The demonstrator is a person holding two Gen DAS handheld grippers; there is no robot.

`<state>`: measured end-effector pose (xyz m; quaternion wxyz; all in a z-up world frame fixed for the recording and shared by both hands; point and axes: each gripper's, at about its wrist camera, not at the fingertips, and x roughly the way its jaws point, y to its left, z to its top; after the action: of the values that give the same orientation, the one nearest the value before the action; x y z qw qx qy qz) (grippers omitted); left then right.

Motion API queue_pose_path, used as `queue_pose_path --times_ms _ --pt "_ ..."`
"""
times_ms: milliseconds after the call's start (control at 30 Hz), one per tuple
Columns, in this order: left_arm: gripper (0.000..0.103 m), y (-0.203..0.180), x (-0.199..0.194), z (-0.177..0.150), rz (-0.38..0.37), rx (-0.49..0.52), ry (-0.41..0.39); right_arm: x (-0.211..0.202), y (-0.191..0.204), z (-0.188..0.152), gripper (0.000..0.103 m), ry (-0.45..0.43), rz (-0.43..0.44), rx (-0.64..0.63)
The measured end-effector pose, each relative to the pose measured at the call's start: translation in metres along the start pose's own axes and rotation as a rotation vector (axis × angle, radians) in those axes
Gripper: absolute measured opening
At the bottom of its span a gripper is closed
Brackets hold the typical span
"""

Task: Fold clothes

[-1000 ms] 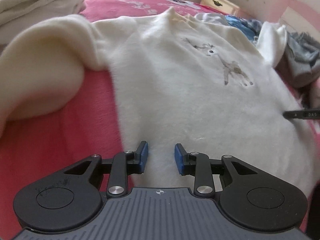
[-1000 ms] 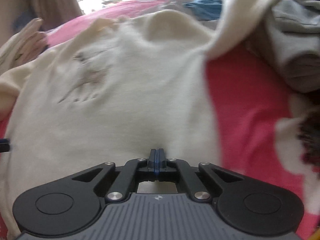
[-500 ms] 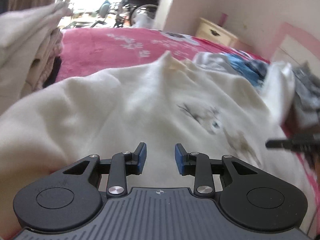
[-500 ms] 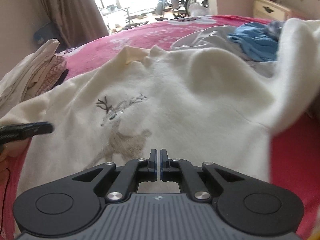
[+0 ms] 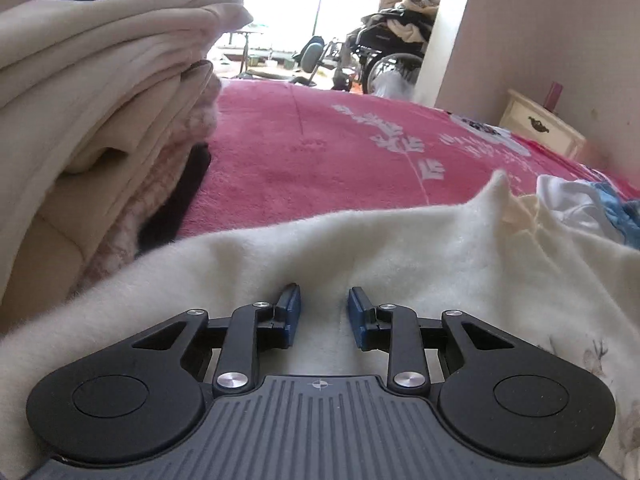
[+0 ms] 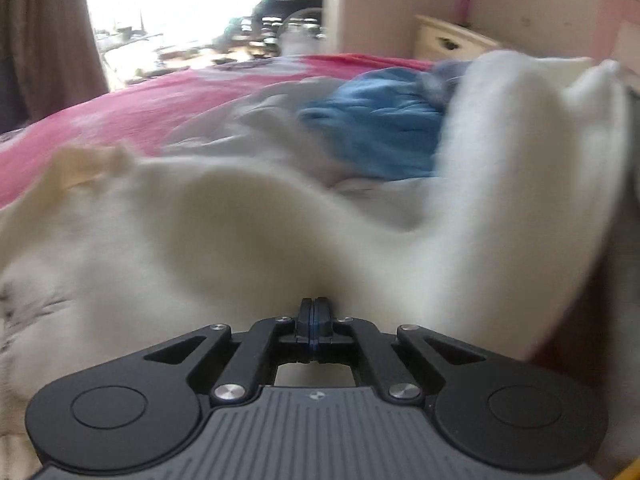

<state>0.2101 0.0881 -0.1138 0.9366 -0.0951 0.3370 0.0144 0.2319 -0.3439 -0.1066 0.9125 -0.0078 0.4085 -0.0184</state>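
**A:** ok so the cream sweater (image 5: 420, 264) is spread flat on the pink bed (image 5: 328, 160), collar pointing away from the cameras; one sleeve (image 6: 520, 184) is flopped up at the right over the heap of other laundry; bit of the deer embroidery (image 5: 596, 356) peeks in at the edge of the left view

**B:** and the tools?

**A:** both angled down low over the sweater; left tool (image 5: 324, 308) has its blue pads (image 5: 292, 312) spread a little apart with just fleece showing in the gap, not pinching anything; right tool (image 6: 315, 316) is pressed fully together and its tip sits right at the fabric; can't tell if any cloth is caught in it

**B:** counts?

**A:** two tools, one sweater; one stack of folded beige clothes (image 5: 92, 92) at the far left of the bed; one blue garment (image 6: 380, 128) and one white one (image 5: 572, 204) crumpled past the collar; one nightstand (image 5: 540, 128) by the wall; one wheelchair (image 5: 392, 56) in the bright room behind

**B:** anything different from a second ago?

**A:** yeah; both views have slid up from the hem toward the shoulders; the deer was dead centre before and now it's nearly out of frame; the folded stack looms way bigger on the left; right view is blurry; neither tool's opening has changed
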Motion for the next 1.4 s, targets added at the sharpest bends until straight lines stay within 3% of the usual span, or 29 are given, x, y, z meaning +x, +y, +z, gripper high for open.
queue_pose_path --times_ms 133,200,300,367,400,500,533,567,600,633,667,767,833,933,1033,1067,1133,1200,1300,1367,1400 --pt "0.032 -0.009 -0.010 0.000 -0.008 0.009 -0.047 -0.018 0.015 0.020 0.003 -0.076 0.121 -0.029" --pt "0.032 -0.015 -0.010 0.005 -0.062 0.014 -0.064 -0.014 0.038 0.033 0.003 -0.080 0.241 -0.051" --pt "0.032 -0.030 0.011 0.017 -0.125 0.035 -0.023 0.014 0.082 0.046 0.002 -0.046 0.321 -0.126" --pt "0.032 -0.041 0.029 0.020 -0.097 0.083 -0.015 0.038 0.102 0.050 0.002 -0.028 0.276 -0.195" --pt "0.032 -0.043 0.036 0.022 -0.054 0.104 -0.028 0.054 0.105 0.051 0.000 -0.021 0.209 -0.234" --pt "0.028 -0.032 0.051 0.028 -0.021 0.082 -0.044 0.080 0.083 0.059 0.000 -0.052 0.037 -0.236" --pt "0.027 -0.027 0.051 0.030 -0.018 0.066 -0.051 0.081 0.073 0.063 0.000 -0.050 0.027 -0.198" --pt "0.029 -0.023 0.051 0.030 0.009 0.056 -0.061 0.081 0.065 0.067 0.000 -0.050 0.011 -0.168" --pt "0.037 -0.017 0.053 0.030 0.046 0.032 -0.061 0.077 0.063 0.068 0.000 -0.062 -0.027 -0.172" --pt "0.044 -0.009 0.057 0.031 0.047 -0.014 -0.049 0.072 0.062 0.070 0.004 -0.075 -0.058 -0.176" --pt "0.044 -0.002 0.059 0.032 0.025 -0.064 -0.043 0.065 0.063 0.073 0.003 -0.094 -0.047 -0.175" --pt "0.044 -0.002 0.057 0.032 0.024 -0.074 -0.055 0.032 0.076 0.082 0.005 -0.179 0.130 -0.124" --pt "0.044 -0.005 0.056 0.030 0.037 -0.058 -0.063 0.019 0.106 0.082 0.005 -0.189 0.321 -0.164" --pt "0.044 -0.003 0.055 0.029 0.034 -0.065 -0.067 0.025 0.170 0.072 0.006 -0.122 0.567 -0.285" --pt "0.044 -0.004 0.056 0.030 0.035 -0.065 -0.070 0.045 0.220 0.056 0.005 -0.043 0.674 -0.376" --pt "0.044 -0.004 0.057 0.030 0.035 -0.066 -0.071 0.054 0.231 0.050 0.003 -0.019 0.676 -0.406" --pt "0.044 -0.003 0.057 0.031 0.031 -0.073 -0.074 0.074 0.234 0.043 0.000 -0.023 0.584 -0.437" --pt "0.044 -0.001 0.056 0.030 0.025 -0.084 -0.078 0.081 0.217 0.050 0.000 -0.049 0.536 -0.375" --pt "0.044 0.000 0.056 0.030 0.020 -0.092 -0.083 0.092 0.195 0.070 0.000 -0.087 0.345 -0.306" --pt "0.044 -0.001 0.057 0.030 0.021 -0.092 -0.083 0.097 0.178 0.084 0.000 -0.068 0.306 -0.218" --pt "0.044 0.000 0.056 0.030 0.019 -0.095 -0.082 0.090 0.174 0.088 0.005 -0.081 0.310 -0.200"
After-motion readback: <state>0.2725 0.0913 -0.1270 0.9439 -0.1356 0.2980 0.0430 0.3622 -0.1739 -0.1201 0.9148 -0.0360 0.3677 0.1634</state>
